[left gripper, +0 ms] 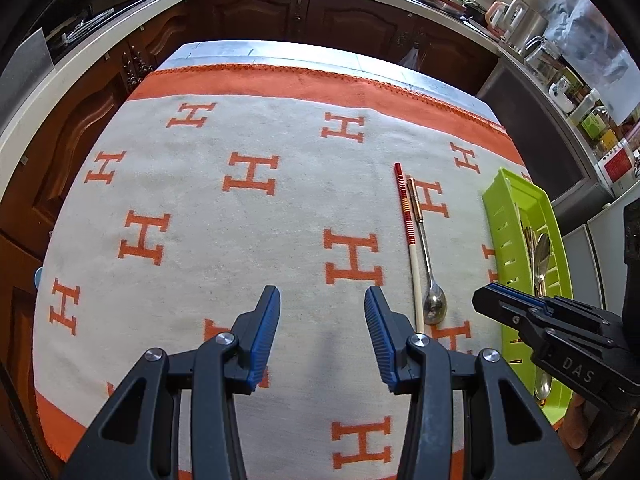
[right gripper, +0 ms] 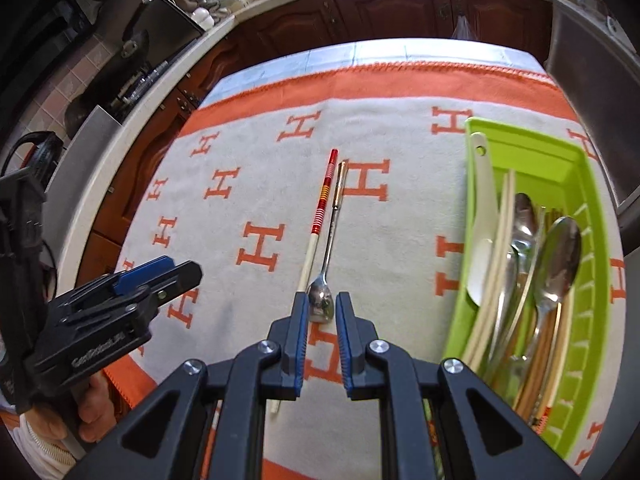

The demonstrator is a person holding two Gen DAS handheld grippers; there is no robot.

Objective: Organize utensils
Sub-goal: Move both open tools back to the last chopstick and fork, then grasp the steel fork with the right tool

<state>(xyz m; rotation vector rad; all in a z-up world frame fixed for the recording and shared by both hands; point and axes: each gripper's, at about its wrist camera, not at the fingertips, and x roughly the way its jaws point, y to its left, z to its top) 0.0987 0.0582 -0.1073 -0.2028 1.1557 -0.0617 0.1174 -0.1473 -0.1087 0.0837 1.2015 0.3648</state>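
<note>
Most utensils already in lime-green slotted plastic tray (right gripper: 532,152). Left on blanket: long-handled steel spoon (right gripper: 328,252) & red-striped cream chopstick (right gripper: 316,236), side by side. Right gripper (right gripper: 322,308) part-open near spoon bowl, holding nothing; left gripper (left gripper: 322,304) released, empty.

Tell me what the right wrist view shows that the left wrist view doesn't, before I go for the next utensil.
Only the right wrist view shows the tray's contents clearly: a white spoon, cream chopsticks and steel spoons, plus the right gripper with its jaws slightly apart just above the loose spoon's bowl. Only the left wrist view shows the left gripper wide open over bare cloth. Both show the green tray and, side by side on the cloth, one red-banded chopstick and the loose spoon.
</note>
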